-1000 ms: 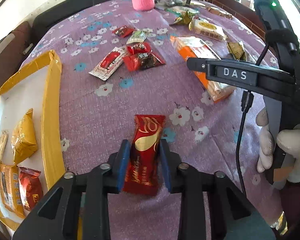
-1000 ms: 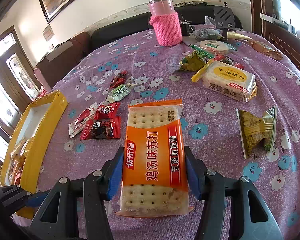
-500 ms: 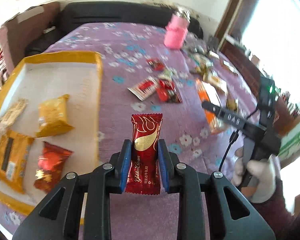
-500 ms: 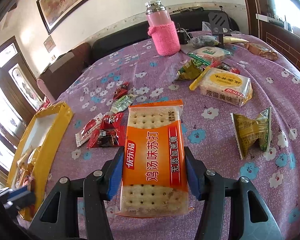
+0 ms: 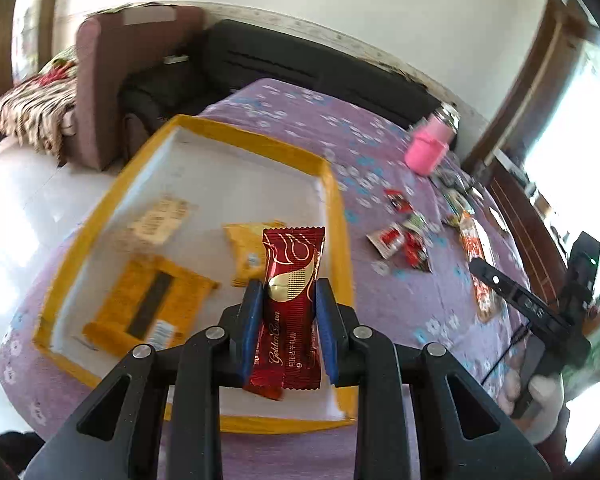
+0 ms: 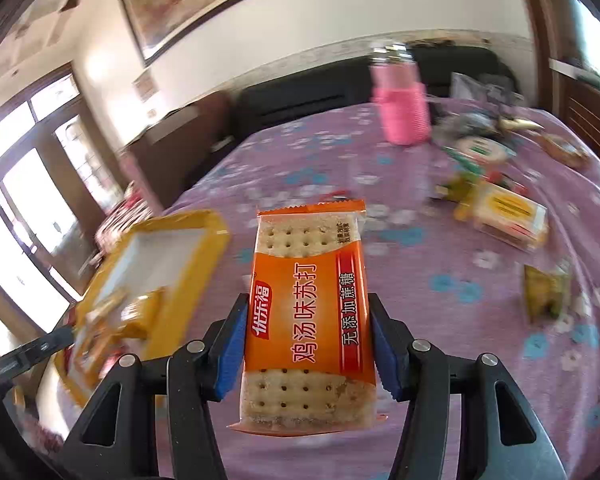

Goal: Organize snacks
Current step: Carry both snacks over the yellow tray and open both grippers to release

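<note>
My left gripper is shut on a dark red snack bar and holds it in the air over the near right part of the yellow-rimmed tray. Inside the tray lie an orange packet, a yellow packet and a pale cracker pack. My right gripper is shut on an orange soda-cracker pack, lifted above the purple flowered cloth, with the tray to its left. In the left wrist view the right gripper shows at the right, held by a gloved hand.
A pink-sleeved bottle stands at the far side of the table. Small red packets lie mid-table. A yellow-white cracker box, a green-gold pouch and other snacks lie at the right. A sofa runs behind the table.
My left gripper has swung left and upward with the red bar, from over the cloth to over the tray, rolling as it went. My right gripper has lifted the cracker pack off the cloth.
</note>
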### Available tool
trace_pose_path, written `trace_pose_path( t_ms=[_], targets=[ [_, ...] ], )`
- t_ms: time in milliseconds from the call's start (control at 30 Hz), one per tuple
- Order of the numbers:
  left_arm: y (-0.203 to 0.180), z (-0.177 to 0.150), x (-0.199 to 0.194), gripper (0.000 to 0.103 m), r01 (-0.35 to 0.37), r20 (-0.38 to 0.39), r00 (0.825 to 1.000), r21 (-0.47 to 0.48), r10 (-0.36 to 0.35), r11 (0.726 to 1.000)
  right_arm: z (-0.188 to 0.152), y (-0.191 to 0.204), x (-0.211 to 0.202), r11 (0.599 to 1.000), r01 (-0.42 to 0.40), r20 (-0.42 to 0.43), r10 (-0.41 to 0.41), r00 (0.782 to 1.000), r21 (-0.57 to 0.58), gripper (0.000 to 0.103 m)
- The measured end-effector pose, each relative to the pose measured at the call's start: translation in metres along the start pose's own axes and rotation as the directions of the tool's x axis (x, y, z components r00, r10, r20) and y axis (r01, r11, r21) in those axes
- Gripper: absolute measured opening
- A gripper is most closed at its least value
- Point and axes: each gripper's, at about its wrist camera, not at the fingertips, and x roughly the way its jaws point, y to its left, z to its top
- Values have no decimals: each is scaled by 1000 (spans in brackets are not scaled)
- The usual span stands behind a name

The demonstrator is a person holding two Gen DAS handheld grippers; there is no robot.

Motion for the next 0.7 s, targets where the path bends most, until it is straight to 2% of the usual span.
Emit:
trace_pose_path(
  t_ms=[100, 267, 433, 567, 633, 700],
  targets=[
    [16, 2, -4, 24, -6, 10, 1000, -31, 6, 999, 3, 32, 2, 998, -39, -12, 39, 999, -50, 56],
    [27, 12, -6, 24, -16, 19, 1000, -39, 16, 999, 2, 68, 12, 991, -115, -66, 110, 992, -70, 56],
    [30, 36, -7, 24, -27, 35, 999, -12, 27, 1000, 15, 107, 37, 965, -264, -208, 259, 943, 4, 56],
    [37, 57, 3, 24, -34, 20, 999, -15, 34, 999, 27, 143, 57, 959, -282, -250, 268, 930, -21, 56],
    [45, 67, 16, 24, -26, -10, 1000, -41, 25, 999, 31, 159, 73, 963, -268, -272, 248, 930, -40, 56],
    [55, 74, 34, 24, -17, -50, 999, -75, 13, 997, 33, 169, 93, 964, -263, -311, 240, 920, -33, 56]
  ],
)
